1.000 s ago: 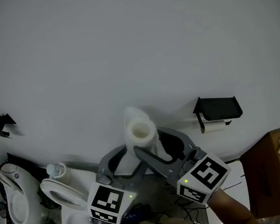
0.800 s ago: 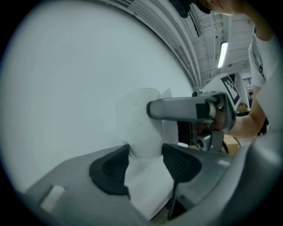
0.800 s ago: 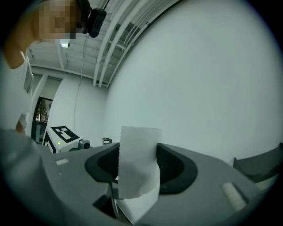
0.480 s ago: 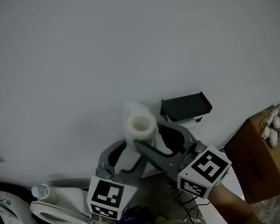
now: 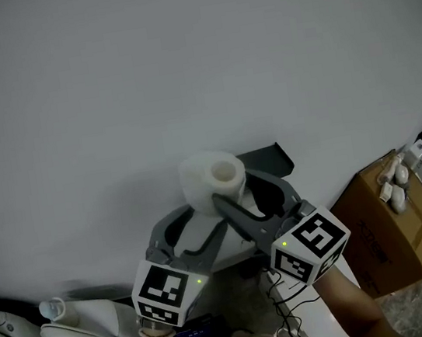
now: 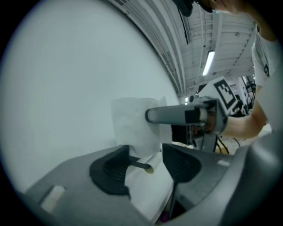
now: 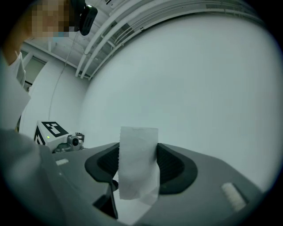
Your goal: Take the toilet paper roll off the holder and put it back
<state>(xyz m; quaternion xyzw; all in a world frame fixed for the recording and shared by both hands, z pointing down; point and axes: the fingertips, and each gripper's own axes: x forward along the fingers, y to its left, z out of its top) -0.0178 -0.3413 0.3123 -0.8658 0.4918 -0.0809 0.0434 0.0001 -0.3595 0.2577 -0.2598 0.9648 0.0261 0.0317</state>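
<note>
**Mia:** Where is the toilet paper roll (image 5: 206, 178)?

**Ben:** It is up in the air, close to the white wall (image 5: 180, 66). It is not on the holder (image 5: 266, 160). The black holder is just behind it, a little to the right.

**Mia:** Who has it?

**Ben:** The right gripper (image 7: 138, 164) has it. Its two jaws squeeze the roll from both sides. The roll fills the gap between them.

**Mia:** And the left gripper (image 6: 146, 165)?

**Ben:** Its jaws are apart. A loose tail of paper (image 6: 148, 190) hangs down between them. I don't think they pinch it. This gripper sits just under the roll.

**Mia:** So which part of the job is this?

**Ben:** I think the roll is already off the holder. Now it is the putting-back part.

**Mia:** What comes next?

**Ben:** The roll has to go over to the holder. The hole in the middle of the roll (image 5: 226, 172) must line up with the holder's bar. I can't see the bar from here, because the roll and the jaws are in the way. So it needs a slow, careful move, and a tight squeeze until the roll sits on the holder. The left gripper could help so the tail doesn't get caught.
</note>
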